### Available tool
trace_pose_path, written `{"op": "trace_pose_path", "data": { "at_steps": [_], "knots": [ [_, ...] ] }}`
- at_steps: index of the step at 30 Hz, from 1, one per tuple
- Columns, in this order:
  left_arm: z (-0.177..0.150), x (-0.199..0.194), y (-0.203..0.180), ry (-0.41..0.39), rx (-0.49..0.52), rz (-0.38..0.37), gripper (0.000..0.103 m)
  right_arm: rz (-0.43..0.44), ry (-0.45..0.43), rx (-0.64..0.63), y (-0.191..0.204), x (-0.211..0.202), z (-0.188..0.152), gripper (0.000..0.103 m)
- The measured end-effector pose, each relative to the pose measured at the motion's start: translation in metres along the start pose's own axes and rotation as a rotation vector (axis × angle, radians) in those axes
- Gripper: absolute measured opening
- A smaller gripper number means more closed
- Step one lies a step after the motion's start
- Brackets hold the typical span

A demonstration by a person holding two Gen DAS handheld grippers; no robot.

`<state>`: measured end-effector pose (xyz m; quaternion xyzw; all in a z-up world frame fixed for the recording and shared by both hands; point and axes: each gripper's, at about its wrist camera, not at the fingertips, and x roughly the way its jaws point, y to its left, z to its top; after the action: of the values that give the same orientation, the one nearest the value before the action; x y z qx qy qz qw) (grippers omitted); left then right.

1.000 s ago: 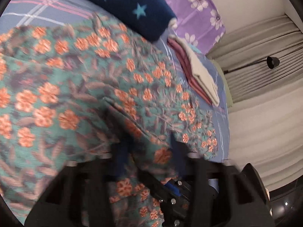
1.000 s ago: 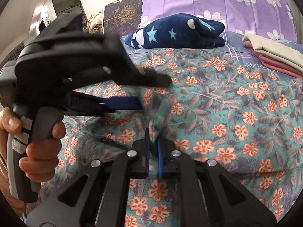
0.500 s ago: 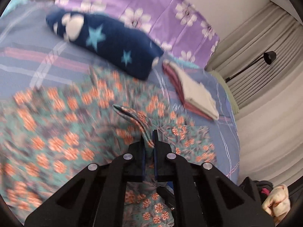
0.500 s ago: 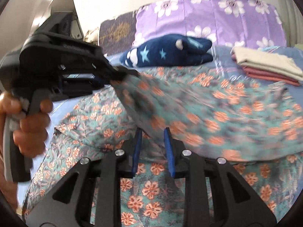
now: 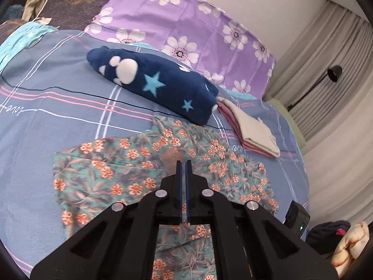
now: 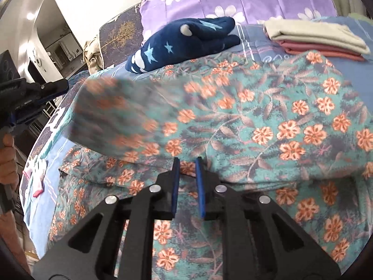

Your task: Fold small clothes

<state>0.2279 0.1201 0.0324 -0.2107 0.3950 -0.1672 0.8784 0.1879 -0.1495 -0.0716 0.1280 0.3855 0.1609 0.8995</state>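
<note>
Since the earlier frame, your left gripper [image 5: 183, 163] let go of the cloth [image 5: 144, 168] fold it had pinched and pulled back; its jaws stood nearly together with nothing visible between them. Your right gripper [image 6: 186, 161] had its jaws a little apart, with no cloth between them, though the cloth [image 6: 268, 126] lay close in front. In the right view a flap [image 6: 112, 112] at the left was blurred, so it was probably falling as the fold came over.

The cloth lay on the bed [image 5: 46, 121], near the navy blanket [image 5: 153, 86] and beside the folded stack [image 5: 251, 128]. In the left view its long axis ran across the picture, left to right, with one narrower part reaching up towards the blanket.

To do this step well, I judge you should have let the flap settle, then checked that its edge sat square on the layer beneath. A smoothing pass along the long axis would have pressed the crease. The risk was a skewed fold, since the loose flap could land off line.
</note>
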Motion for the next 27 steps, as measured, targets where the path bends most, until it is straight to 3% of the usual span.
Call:
{"op": "trace_pose_path", "data": {
  "at_steps": [6, 7, 8, 10, 13, 16, 18, 22, 27],
  "knots": [
    [-0.015, 0.015, 0.011, 0.072, 0.029, 0.051, 0.005, -0.058, 0.072, -0.034, -0.001, -0.01, -0.004, 0.019],
    [-0.019, 0.023, 0.016, 0.094, 0.023, 0.07, 0.018, -0.064, 0.077, -0.044, -0.002, -0.012, -0.005, 0.019],
    [-0.022, 0.03, 0.02, 0.109, 0.013, 0.078, 0.04, -0.071, 0.083, -0.056, -0.003, -0.016, -0.007, 0.019],
    [-0.03, 0.048, 0.031, 0.134, -0.021, 0.102, 0.05, -0.081, 0.088, -0.073, -0.007, -0.019, -0.01, 0.02],
    [-0.042, 0.075, 0.04, 0.184, -0.045, 0.11, 0.05, -0.04, 0.081, -0.029, -0.021, -0.017, -0.014, 0.02],
    [-0.047, 0.084, 0.031, 0.172, 0.034, 0.151, 0.003, -0.013, 0.068, 0.0, -0.026, -0.017, -0.015, 0.02],
    [-0.044, 0.077, 0.027, 0.149, 0.033, 0.136, 0.003, -0.006, 0.058, 0.008, -0.027, -0.019, -0.017, 0.02],
    [-0.027, 0.032, 0.014, 0.029, 0.044, 0.097, 0.003, 0.014, 0.052, 0.041, -0.032, -0.021, -0.018, 0.019],
    [-0.019, -0.025, 0.005, -0.063, 0.111, 0.12, 0.003, 0.023, 0.049, 0.053, -0.033, -0.023, -0.019, 0.019]
  ]
}}
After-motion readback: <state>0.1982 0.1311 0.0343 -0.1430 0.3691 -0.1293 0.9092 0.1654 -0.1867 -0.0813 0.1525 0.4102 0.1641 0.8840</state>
